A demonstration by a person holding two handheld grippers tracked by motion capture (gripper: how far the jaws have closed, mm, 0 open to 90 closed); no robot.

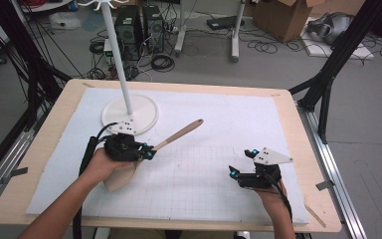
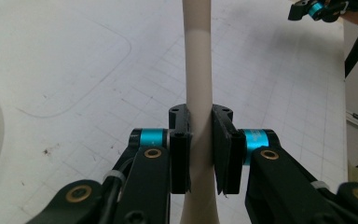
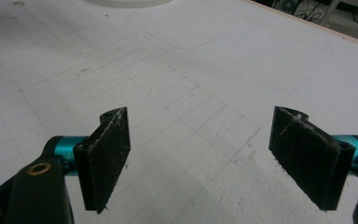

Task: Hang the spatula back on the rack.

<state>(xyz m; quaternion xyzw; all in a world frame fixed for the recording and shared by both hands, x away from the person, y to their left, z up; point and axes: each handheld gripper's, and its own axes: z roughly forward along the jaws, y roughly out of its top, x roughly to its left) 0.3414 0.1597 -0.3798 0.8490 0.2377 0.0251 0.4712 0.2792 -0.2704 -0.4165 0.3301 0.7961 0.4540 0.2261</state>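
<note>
The spatula (image 1: pixel 171 140) is held over the bench (image 1: pixel 288 107), near the stand (image 1: pixel 130 113). The left hand-held gripper (image 1: pixel 150 152) squeezes its handle. The right hand-held gripper (image 1: pixel 238 169) is open and holds nothing. The squeeze should stay firm so the wide end does not tip.

A light wooden table (image 1: pixel 45 144) stands on a grey concrete floor (image 1: pixel 378 164), its top covered by a white mat (image 1: pixel 219 124) printed with a faint grid. Black metal frame legs (image 1: pixel 328 79) rise at both sides of the table. Beyond the far edge, 2 dark computer towers (image 1: pixel 139 25) stand on the floor among loose coils of black cable (image 1: pixel 161 62). The white legs of a stand (image 1: pixel 235 35) are planted farther right, and an open cardboard box (image 1: pixel 288 17) sits near the back. Light is even and soft, with no hard shadows.
</note>
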